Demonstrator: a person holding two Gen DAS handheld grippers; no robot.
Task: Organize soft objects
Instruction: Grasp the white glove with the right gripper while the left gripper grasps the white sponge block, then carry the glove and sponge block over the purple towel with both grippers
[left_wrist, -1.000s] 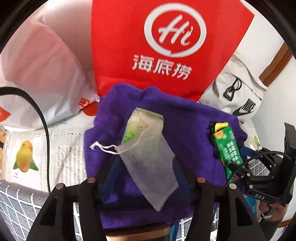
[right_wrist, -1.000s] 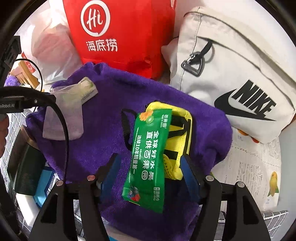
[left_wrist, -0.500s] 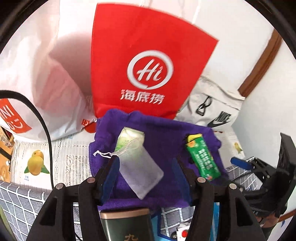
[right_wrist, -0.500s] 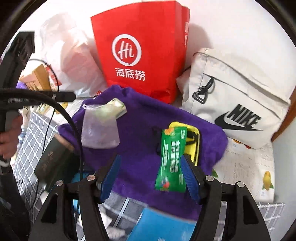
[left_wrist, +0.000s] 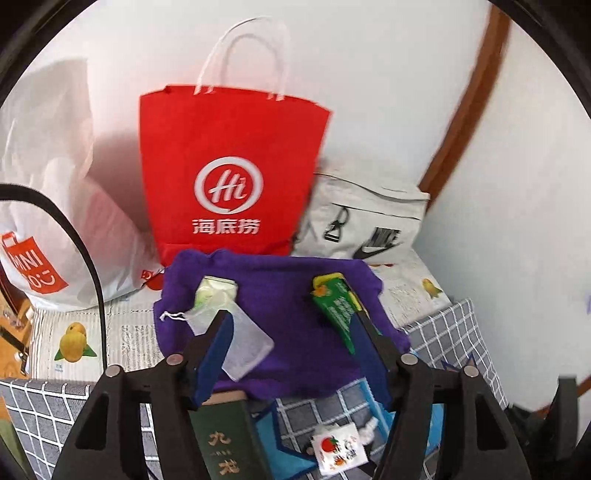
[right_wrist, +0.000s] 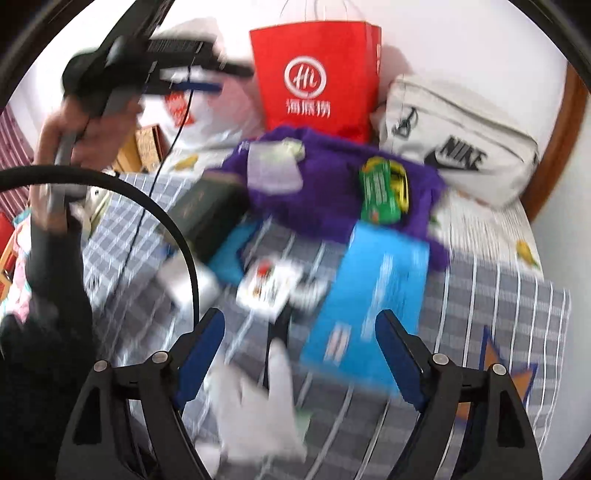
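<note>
A folded purple towel (left_wrist: 288, 295) lies on the bed; it also shows in the right wrist view (right_wrist: 325, 192). On it lie a translucent drawstring pouch (left_wrist: 236, 332) with a green packet inside, and a green snack packet (left_wrist: 332, 310) over a yellow mesh bag (right_wrist: 400, 181). My left gripper (left_wrist: 291, 325) is open and empty, held back from the towel's near edge. My right gripper (right_wrist: 299, 325) is open and empty, well back over the checked sheet (right_wrist: 491, 295). The left gripper also shows raised at upper left in the right wrist view (right_wrist: 195, 77).
A red paper bag (left_wrist: 229, 177), a white plastic bag (left_wrist: 44, 206) and a white Nike bag (left_wrist: 365, 229) stand against the wall. A dark green box (left_wrist: 225, 439), a blue box (right_wrist: 373, 295), a small white sachet (left_wrist: 340, 450) and white cloth (right_wrist: 258, 406) lie in front.
Both grippers have pulled back and up from the towel, so the items on it look smaller. The pouch and the green packet stay on the towel. The right view is motion-blurred.
</note>
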